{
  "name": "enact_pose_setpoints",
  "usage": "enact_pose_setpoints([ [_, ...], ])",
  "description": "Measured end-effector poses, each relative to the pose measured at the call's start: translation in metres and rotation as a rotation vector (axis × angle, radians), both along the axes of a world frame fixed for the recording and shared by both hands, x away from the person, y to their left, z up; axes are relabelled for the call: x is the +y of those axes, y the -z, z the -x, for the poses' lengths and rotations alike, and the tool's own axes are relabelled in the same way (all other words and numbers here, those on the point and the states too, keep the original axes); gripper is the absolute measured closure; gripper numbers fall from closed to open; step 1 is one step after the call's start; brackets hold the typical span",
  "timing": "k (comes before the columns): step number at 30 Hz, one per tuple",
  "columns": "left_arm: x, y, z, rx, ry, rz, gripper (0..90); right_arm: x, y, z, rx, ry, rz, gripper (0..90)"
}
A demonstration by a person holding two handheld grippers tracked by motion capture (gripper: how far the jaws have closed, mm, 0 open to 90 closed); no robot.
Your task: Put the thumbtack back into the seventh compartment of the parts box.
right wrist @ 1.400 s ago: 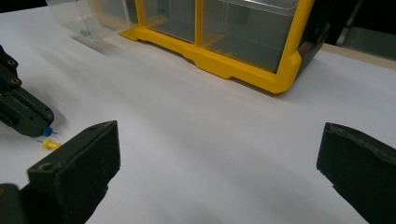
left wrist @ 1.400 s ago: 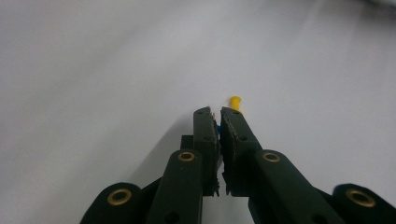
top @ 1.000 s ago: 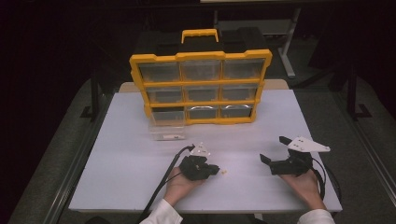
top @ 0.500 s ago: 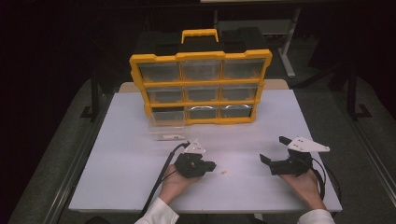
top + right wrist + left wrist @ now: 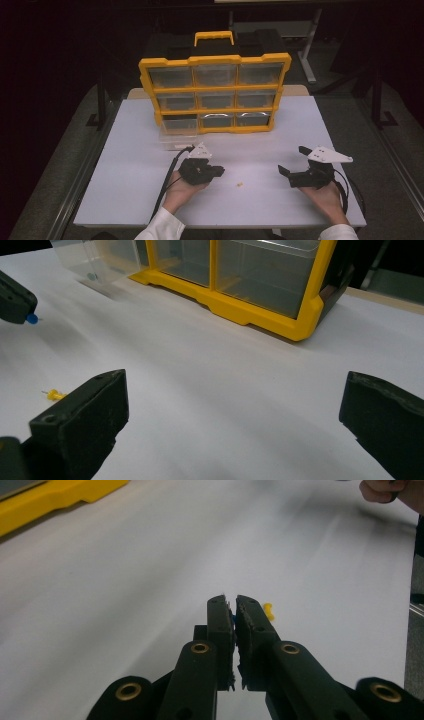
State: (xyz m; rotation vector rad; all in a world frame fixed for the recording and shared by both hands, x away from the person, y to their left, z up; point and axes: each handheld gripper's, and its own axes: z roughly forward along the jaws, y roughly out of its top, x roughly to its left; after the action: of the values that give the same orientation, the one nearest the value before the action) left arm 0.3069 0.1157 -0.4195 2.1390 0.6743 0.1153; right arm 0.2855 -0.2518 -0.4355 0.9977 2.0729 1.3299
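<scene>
My left gripper [image 5: 220, 171] hovers low over the white table [image 5: 130, 165], left of centre. Its jaws are shut on a small blue push pin [image 5: 232, 615]; in the right gripper view the pin's head [image 5: 32, 318] pokes out of that gripper's tip [image 5: 15, 302]. A yellow push pin [image 5: 240, 184] lies loose on the table just right of the left gripper, also seen as a yellow pin [image 5: 269, 611] beside the jaw tips. My right gripper [image 5: 292, 160] rests at the right, jaws wide open [image 5: 235, 377] with nothing between them.
A yellow organizer [image 5: 215, 95] with clear drawers stands upright at the back of the table. Its bottom-left drawer [image 5: 177, 135] is pulled out toward me. The same yellow frame [image 5: 250, 315] lies ahead of the right gripper. Table edges run close behind both hands.
My left gripper has shifted a little to the left and away from the front edge, with its jaws still shut. The right gripper has stayed put.
</scene>
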Motion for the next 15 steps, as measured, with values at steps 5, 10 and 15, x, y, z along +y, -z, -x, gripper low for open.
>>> enact_pose_setpoints([
  [5, 0.004, -0.007, -0.003, -0.003, 0.005, -0.003, 85.4, 0.000, 0.000, 0.000, 0.000, 0.000, 0.000, 0.0],
  [10, 0.008, -0.019, -0.006, -0.026, 0.008, -0.032, 85.4, 0.000, 0.000, 0.000, 0.001, -0.002, 0.000, 0.0],
  [15, 0.012, -0.027, -0.009, -0.039, -0.004, -0.038, 85.4, 0.000, 0.000, -0.001, 0.006, -0.006, -0.001, 0.0],
])
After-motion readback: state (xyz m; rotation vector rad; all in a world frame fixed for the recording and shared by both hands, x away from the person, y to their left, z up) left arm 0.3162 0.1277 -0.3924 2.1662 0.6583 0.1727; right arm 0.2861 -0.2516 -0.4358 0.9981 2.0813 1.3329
